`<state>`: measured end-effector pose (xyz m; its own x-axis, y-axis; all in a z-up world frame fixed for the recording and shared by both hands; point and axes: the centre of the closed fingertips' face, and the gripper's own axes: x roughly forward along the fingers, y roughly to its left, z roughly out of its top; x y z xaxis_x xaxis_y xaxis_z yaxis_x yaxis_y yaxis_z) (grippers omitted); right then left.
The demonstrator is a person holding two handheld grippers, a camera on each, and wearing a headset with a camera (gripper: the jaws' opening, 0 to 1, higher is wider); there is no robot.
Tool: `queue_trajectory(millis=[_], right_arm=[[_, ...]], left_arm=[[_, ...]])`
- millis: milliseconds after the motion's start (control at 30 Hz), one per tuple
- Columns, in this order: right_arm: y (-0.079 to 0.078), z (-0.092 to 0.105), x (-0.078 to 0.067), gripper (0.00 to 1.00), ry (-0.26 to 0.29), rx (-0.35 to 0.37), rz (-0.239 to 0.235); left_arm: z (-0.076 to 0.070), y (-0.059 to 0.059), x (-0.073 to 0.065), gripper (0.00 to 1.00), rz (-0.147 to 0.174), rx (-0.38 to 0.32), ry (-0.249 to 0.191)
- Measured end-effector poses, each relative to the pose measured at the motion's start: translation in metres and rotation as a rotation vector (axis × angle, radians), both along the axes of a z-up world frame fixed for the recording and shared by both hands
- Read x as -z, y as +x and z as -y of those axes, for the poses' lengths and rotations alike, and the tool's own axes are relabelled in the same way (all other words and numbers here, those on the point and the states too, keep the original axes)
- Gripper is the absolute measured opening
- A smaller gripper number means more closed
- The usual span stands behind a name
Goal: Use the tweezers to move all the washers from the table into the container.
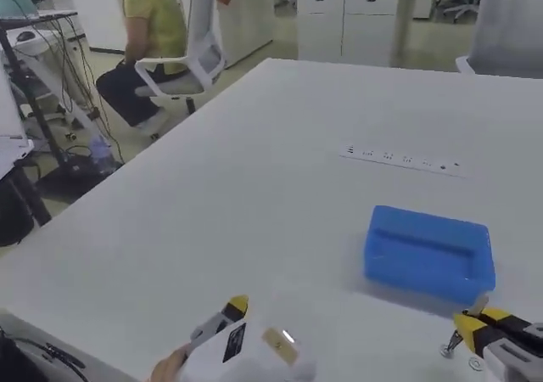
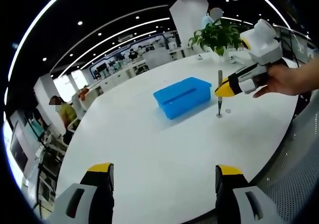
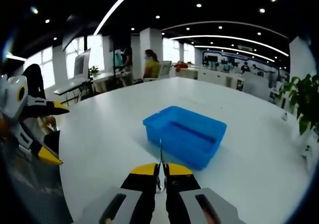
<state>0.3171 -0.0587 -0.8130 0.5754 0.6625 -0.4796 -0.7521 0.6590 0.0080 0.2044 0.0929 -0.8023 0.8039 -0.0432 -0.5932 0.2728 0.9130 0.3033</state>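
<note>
My right gripper (image 3: 160, 170), jaws clamped on the tweezers (image 3: 160, 153). A washer (image 2: 228, 111) lies just beside their tip, with the container (image 3: 184, 134) beyond. I would straddle the washer squarely, then pinch. Left gripper (image 2: 164, 169) is wide open and empty.

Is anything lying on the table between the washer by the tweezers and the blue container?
Nothing visible does, apart from the tweezers themselves. The washer lies by their tip, and the white table from there to the blue container is bare.
</note>
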Motion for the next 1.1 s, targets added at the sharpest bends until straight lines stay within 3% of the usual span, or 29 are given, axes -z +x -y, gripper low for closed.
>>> queue_trajectory(millis=[67,100,167,300,400,533,1000,1100], right_arm=[[0.001,-0.001,0.0,0.02,-0.014,0.005,0.022],[0.003,-0.001,-0.001,0.02,0.011,0.025,0.012],[0.005,0.0,0.0,0.02,0.079,0.075,-0.061],[0.013,0.009,0.001,0.02,0.057,0.1,-0.042],[0.017,0.014,0.002,0.01,0.089,0.137,-0.079],[0.017,0.015,0.002,0.01,0.103,0.151,-0.087],[0.015,0.011,0.002,0.0,0.09,0.123,-0.11],[0.014,0.013,0.002,0.0,0.058,0.101,-0.096]], left_arm=[[0.001,0.0,0.001,0.86,-0.003,0.003,-0.009],[0.002,-0.001,0.002,0.86,-0.011,0.007,-0.013],[0.004,-0.002,0.005,0.86,-0.025,0.018,-0.01],[0.006,-0.003,0.01,0.86,-0.048,0.03,-0.005],[0.006,-0.004,0.012,0.86,-0.06,0.03,0.0],[0.004,-0.004,0.013,0.86,-0.063,0.022,0.005],[-0.002,-0.004,0.013,0.84,-0.069,-0.002,0.008],[-0.002,-0.004,0.014,0.84,-0.072,-0.008,0.006]])
